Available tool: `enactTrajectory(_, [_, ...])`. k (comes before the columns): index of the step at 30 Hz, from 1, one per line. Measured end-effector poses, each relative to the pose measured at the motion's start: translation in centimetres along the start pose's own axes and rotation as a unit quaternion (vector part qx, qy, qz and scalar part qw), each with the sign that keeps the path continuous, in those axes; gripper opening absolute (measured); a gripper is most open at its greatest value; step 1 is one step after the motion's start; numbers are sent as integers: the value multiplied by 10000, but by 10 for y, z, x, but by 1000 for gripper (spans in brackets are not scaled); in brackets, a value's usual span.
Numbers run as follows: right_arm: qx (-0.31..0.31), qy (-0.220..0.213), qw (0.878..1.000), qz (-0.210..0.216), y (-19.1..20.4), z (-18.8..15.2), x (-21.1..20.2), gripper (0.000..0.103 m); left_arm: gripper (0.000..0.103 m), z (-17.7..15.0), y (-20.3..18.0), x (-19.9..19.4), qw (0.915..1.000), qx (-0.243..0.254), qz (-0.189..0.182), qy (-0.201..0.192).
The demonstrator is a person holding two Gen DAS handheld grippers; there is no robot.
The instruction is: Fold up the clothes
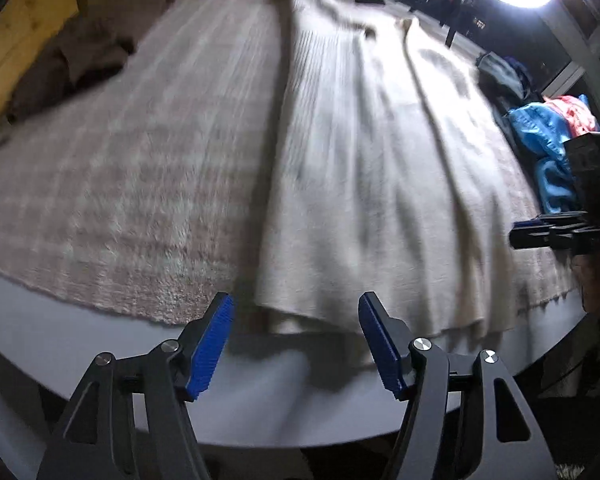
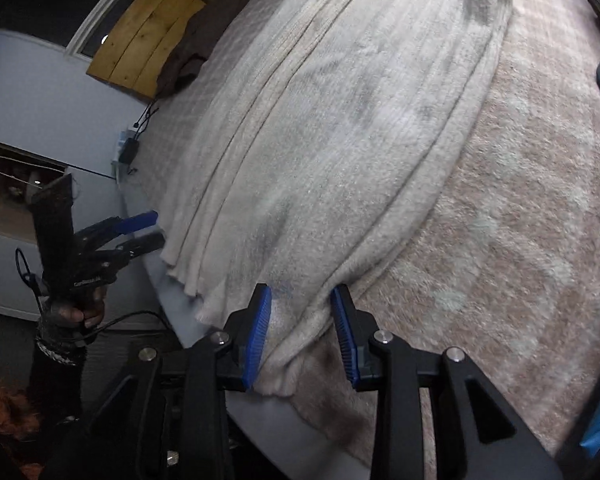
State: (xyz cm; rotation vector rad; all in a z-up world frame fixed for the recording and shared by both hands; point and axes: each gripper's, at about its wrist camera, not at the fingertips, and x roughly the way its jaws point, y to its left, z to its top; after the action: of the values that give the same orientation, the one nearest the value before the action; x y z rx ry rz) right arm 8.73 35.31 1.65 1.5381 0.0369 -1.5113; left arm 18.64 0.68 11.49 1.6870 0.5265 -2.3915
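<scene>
While the cream sweater lies lengthwise on the pink blanket, its hem at the bed edge, left gripper hangs open and empty above that hem, right gripper parted astride a hem fold, pads not pressing.

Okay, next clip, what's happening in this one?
A person with tongs in each hand is folding a cream knit garment spread lengthwise on a pink plaid blanket. The right tongs straddle the garment's near hem corner, though a firm pinch isn't clear. The left tongs are open and empty, hovering at the hem's other end. The sides look already folded inward.
</scene>
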Motion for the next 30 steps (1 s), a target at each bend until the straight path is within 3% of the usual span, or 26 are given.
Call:
enactTrajectory(2, [-70,-110,9999,-73,8,0,5,32,63,-1,-6,5,9996,251,28,-148])
enactTrajectory(4, [30,-167,9999,-21,10,2,5,24,63,1,-10,10,9989,420,41,-177])
enactTrajectory(5, [190,-177,9996,69,9,3,3,8,63,2,-11,11,9988,456,24,-180])
enactTrajectory(7, [510,-196,9982,249,6,6,-1,8,62,3,-12,12,9985,519,-12,-167])
enactTrajectory(9, [1197,-497,9862,1034,-6,0,-28,7,62,2,-13,14,9981,595,-48,-142])
enactTrajectory(12, [1284,-914,9807,1161,-18,-17,-69,7,62,4,-14,8,9975,692,-89,-129])
enactTrajectory(13, [1190,-899,9846,907,-16,-19,-69,8,62,3,-15,8,9974,707,-105,-125])
enactTrajectory(16, [1101,-463,9928,-93,-17,-27,-45,12,62,2,-18,6,9968,790,-42,-148])
enactTrajectory(18, [1155,-303,9921,-377,-20,-35,-34,15,62,0,-22,-7,9961,854,-19,-211])
enactTrajectory(22, [1061,-443,9920,-519,-8,-41,-32,23,62,-3,-44,-41,9925,1098,-221,-497])
enactTrajectory(26, [1095,-582,9915,-398,-7,-28,-42,23,64,-7,-109,-48,9785,1617,-1142,-584])
enactTrajectory(28, [1160,-616,9911,-235,-10,-12,-45,35,64,-16,-140,-45,9670,2078,-1394,-476])
enactTrajectory(29, [1147,-564,9916,-181,-11,-4,-42,49,64,-22,-149,-45,9630,2274,-1383,-421])
enactTrajectory(30, [1103,-473,9925,-224,-11,6,-37,52,64,-26,-153,-43,9617,2344,-1373,-368])
